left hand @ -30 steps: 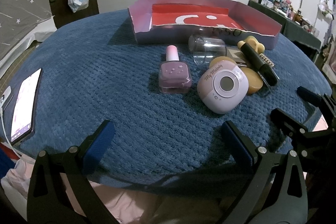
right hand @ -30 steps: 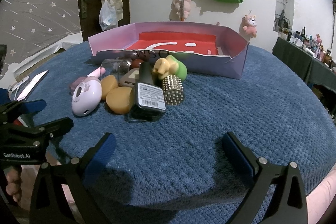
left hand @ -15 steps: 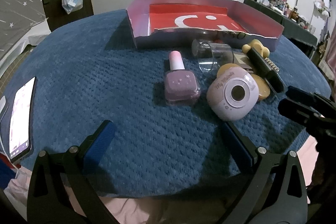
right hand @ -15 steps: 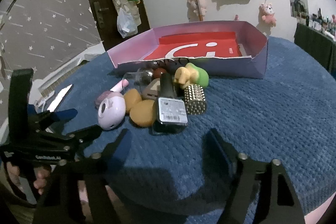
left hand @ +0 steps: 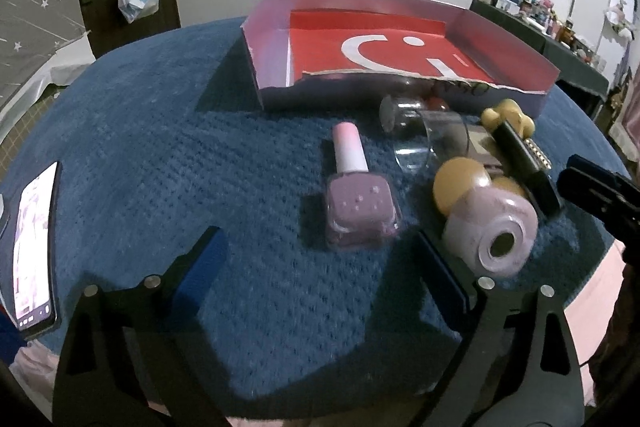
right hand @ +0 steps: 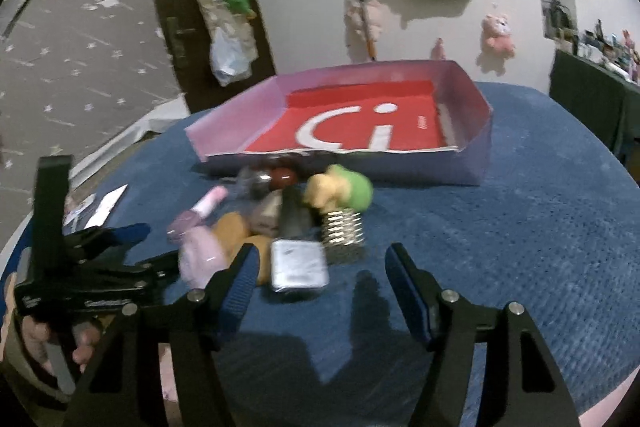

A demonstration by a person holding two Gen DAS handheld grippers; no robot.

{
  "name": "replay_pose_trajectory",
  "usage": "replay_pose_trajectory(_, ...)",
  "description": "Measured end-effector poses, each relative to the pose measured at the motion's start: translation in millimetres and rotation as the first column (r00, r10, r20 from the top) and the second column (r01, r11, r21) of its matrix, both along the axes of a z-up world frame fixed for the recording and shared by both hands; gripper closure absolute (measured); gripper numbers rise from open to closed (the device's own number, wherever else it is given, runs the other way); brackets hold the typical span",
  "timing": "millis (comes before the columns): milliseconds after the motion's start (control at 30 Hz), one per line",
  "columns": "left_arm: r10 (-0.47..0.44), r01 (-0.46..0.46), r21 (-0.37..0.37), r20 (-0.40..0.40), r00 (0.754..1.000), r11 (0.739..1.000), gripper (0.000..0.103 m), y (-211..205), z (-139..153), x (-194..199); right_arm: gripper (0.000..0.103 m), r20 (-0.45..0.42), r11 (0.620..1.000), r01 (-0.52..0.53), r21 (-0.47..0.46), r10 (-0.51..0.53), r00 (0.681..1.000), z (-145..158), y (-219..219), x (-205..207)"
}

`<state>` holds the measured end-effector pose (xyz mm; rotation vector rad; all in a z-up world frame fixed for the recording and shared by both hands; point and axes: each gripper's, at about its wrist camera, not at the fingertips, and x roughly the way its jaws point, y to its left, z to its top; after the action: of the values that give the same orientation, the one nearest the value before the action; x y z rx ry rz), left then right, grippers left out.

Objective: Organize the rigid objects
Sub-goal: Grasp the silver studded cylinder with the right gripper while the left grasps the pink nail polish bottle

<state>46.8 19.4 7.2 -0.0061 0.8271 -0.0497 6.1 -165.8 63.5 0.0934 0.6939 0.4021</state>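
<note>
A purple nail polish bottle (left hand: 356, 211) lies on the blue cloth just ahead of my open left gripper (left hand: 320, 275). Right of it sit a lilac round gadget (left hand: 494, 231), tan pads (left hand: 460, 183), a clear cup (left hand: 424, 131) on its side and a black tube (left hand: 524, 163). The empty pink tray with a red floor (left hand: 400, 43) stands behind them. My right gripper (right hand: 320, 287) is open, close to the black tube's label end (right hand: 298, 267), a silver roller (right hand: 344, 231) and a yellow-green duck toy (right hand: 340, 191). The left gripper (right hand: 132, 251) shows in the right wrist view.
A lit phone (left hand: 34, 251) lies at the left edge of the round blue table (left hand: 160, 147). A wall with plush toys and a dark door stand behind. A cluttered shelf (left hand: 540, 19) is at the far right. The cloth to the right of the pile (right hand: 520, 227) is bare.
Both grippers have moved forward toward the pile. The right gripper's jaws have narrowed and it has tilted. The lilac gadget now sits closer to the left gripper's right finger.
</note>
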Motion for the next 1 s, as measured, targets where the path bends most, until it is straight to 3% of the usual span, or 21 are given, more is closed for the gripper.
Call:
replay_pose_trajectory(167, 0.014, -0.014, 0.001, 0.000, 1.000, 1.000, 0.014, -1, 1, 11, 0.035, -0.023, 1.000, 0.030, -0.005, -0.030, 0.999, -2, -4, 20)
replay_pose_trajectory(300, 0.020, -0.020, 0.014, 0.006, 1.000, 1.000, 0.020, -2, 1, 16, 0.045, -0.038, 1.000, 0.027, -0.012, -0.028, 0.999, -3, -2, 32)
replay_pose_trajectory(400, 0.026, -0.026, 0.009, 0.009, 1.000, 1.000, 0.025, 0, 3, 17, 0.046, -0.045, 1.000, 0.026, -0.004, -0.026, 0.999, -3, -2, 38)
replay_pose_trajectory(500, 0.009, -0.009, 0.004, 0.008, 1.000, 1.000, 0.041, -4, 5, 17, 0.059, -0.076, 1.000, 0.021, -0.003, -0.021, 0.997, -4, -1, 43)
replay_pose_trajectory(633, -0.032, 0.031, 0.015, 0.015, 0.999, 0.999, 0.062, -15, 7, 14, 0.063, -0.130, 0.999, -0.004, 0.036, 0.009, 0.991, -9, -2, 45)
replay_pose_trajectory(700, -0.036, 0.036, 0.018, 0.013, 0.999, 0.999, 0.064, -17, 8, 15, 0.074, -0.143, 1.000, -0.008, 0.029, 0.012, 0.990, -12, 0, 47)
replay_pose_trajectory(1000, -0.029, 0.029, -0.001, 0.013, 0.999, 1.000, 0.068, -13, 12, 13, 0.076, -0.149, 0.998, -0.015, 0.068, 0.025, 0.988, -13, -3, 45)
